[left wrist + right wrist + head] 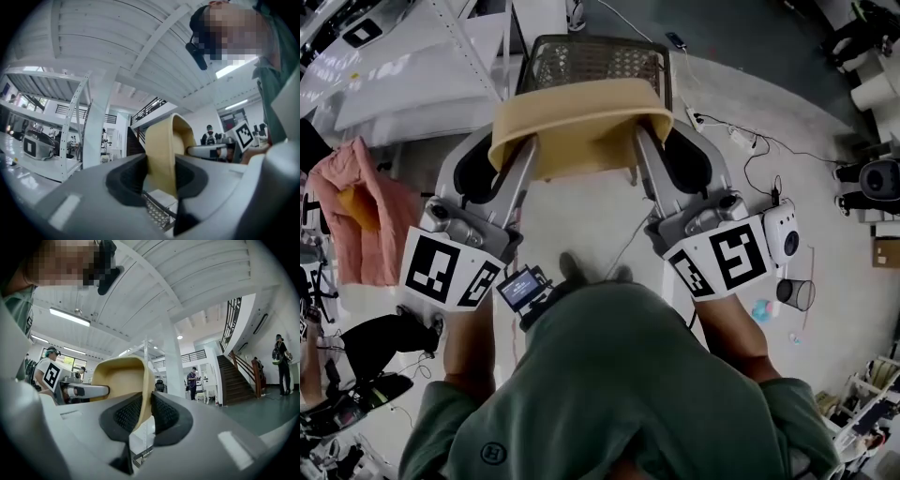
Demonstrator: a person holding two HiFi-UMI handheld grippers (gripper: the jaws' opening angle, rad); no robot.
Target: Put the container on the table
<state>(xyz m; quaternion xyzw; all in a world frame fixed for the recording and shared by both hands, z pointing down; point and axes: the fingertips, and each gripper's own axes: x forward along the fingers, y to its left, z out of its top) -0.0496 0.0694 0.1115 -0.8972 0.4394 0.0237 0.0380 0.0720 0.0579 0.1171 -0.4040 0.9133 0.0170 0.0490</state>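
Note:
I hold a tan plastic container [581,120] in the air between both grippers, in front of my chest. My left gripper [525,150] is shut on the container's left wall, and my right gripper [643,145] is shut on its right wall. In the left gripper view the tan wall [161,150] stands edge-on between the black pads of the left gripper [159,177]. The right gripper view shows the same: the container's rim [123,378] is pinched in the right gripper [148,414]. Across the container each view shows the other gripper's finger.
A wire mesh basket [592,58] sits right behind and below the container. White shelving [394,75] lies to the upper left, a pink garment [358,217] at the left. Cables [750,148] and a small mesh bin [797,293] are on the floor to the right.

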